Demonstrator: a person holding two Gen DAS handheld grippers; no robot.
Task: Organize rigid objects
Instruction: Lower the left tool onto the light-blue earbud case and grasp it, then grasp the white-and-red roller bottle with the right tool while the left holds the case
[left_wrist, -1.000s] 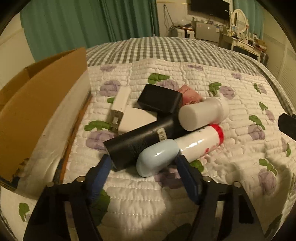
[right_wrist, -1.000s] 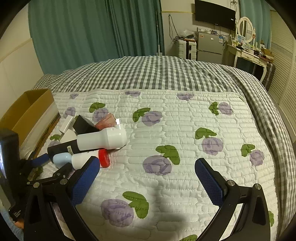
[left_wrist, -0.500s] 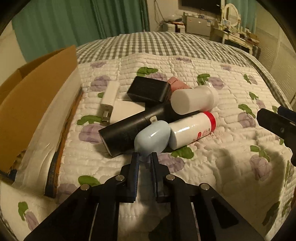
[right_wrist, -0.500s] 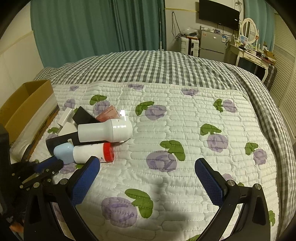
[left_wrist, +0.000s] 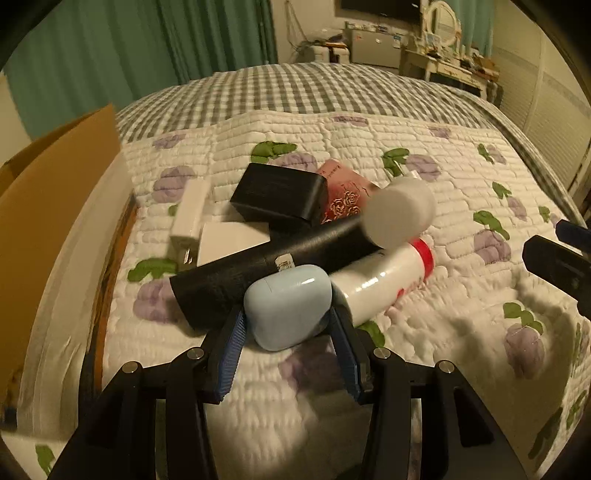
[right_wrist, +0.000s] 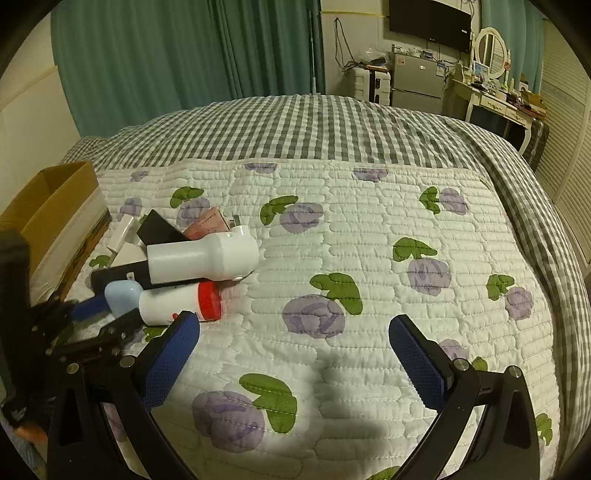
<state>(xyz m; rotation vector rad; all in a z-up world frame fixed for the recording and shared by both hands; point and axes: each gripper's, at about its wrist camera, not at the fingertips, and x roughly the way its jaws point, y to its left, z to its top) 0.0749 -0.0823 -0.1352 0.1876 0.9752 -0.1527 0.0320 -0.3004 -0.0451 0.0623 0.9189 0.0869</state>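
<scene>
My left hand-held gripper (left_wrist: 288, 328) was clamped on the pale blue cap (left_wrist: 287, 305) of the white bottle with a red band (left_wrist: 384, 277), at the near end of the pile on the quilted bed (left_wrist: 443, 177). My right hand-held gripper (right_wrist: 293, 352) hung with its fingers wide apart over bare quilt. A cardboard box (left_wrist: 48, 206) stood at the left.

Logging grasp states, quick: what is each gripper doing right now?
Left gripper: jaws on both sides of the blue cap; firm contact cannot be told.
Right gripper: open, holding nothing, over the quilt.
</scene>
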